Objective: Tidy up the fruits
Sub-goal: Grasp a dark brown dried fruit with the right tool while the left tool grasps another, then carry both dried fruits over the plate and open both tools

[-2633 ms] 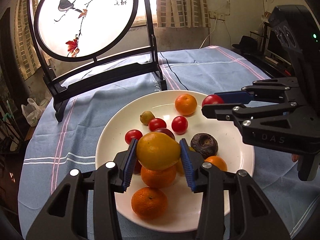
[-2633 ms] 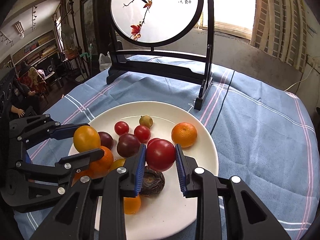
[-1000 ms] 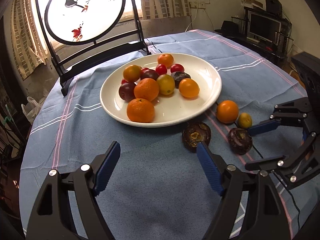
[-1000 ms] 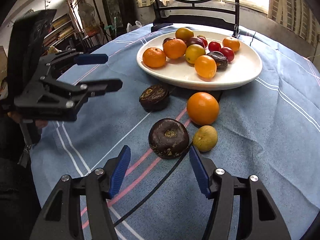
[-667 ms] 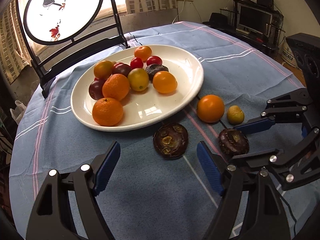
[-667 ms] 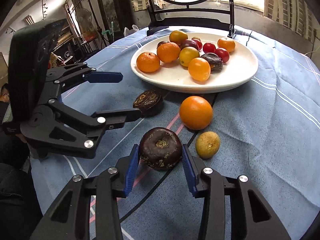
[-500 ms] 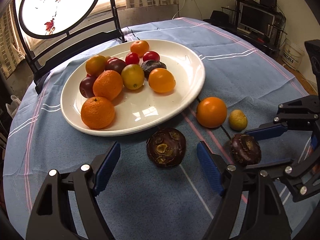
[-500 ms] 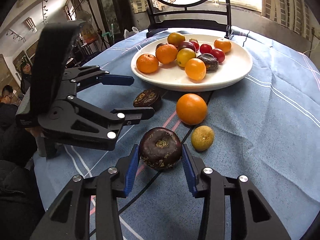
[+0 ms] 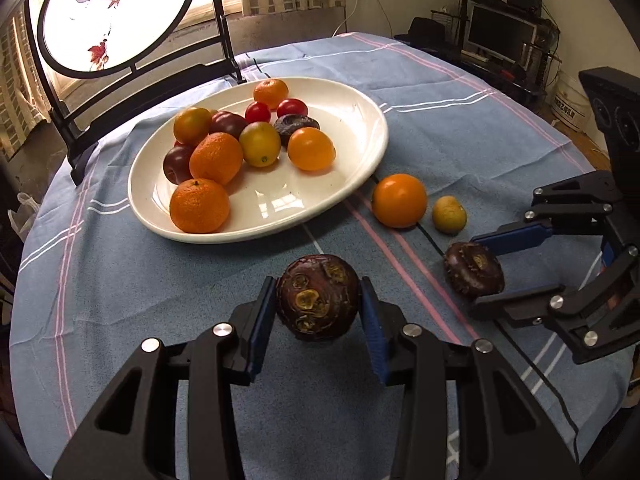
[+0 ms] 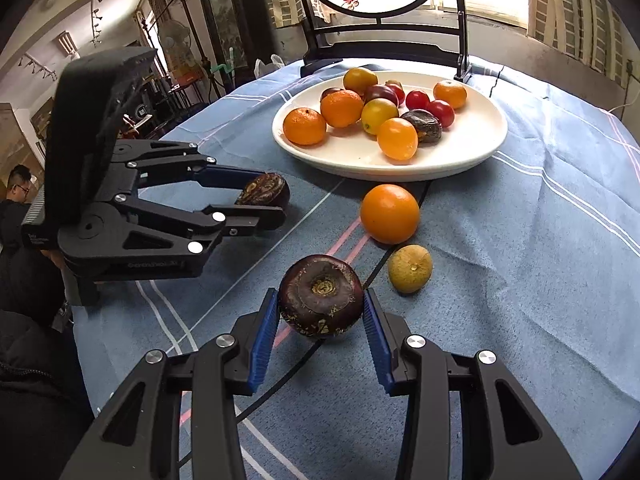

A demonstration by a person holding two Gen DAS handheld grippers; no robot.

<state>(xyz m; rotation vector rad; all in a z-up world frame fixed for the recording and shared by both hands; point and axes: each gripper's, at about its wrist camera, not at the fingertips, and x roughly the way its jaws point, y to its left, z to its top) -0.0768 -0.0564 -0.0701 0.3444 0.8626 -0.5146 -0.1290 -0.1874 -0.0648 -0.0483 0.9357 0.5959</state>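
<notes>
A white plate [image 9: 356,92] holds several oranges, tomatoes and dark fruits; it also shows in the right wrist view [image 10: 476,148]. My left gripper [image 9: 318,304] is shut on a dark purple wrinkled fruit [image 9: 316,296], low over the blue cloth in front of the plate. My right gripper [image 10: 322,308] is shut on a second dark purple fruit [image 10: 320,294]. Each gripper shows in the other's view: the right one [image 9: 486,276] and the left one [image 10: 264,200]. An orange [image 10: 390,214] and a small yellow-green fruit [image 10: 410,268] lie on the cloth between plate and right gripper.
A round painted screen on a black stand [image 9: 116,16] stands behind the plate. A black cable [image 10: 384,264] runs across the cloth under the loose fruits. A monitor and shelves [image 9: 500,36] are beyond the table's far right edge. A person [image 10: 16,196] stands at left.
The left gripper has moved forward and closed on the dark fruit in front of the plate. The right gripper still grips its dark fruit.
</notes>
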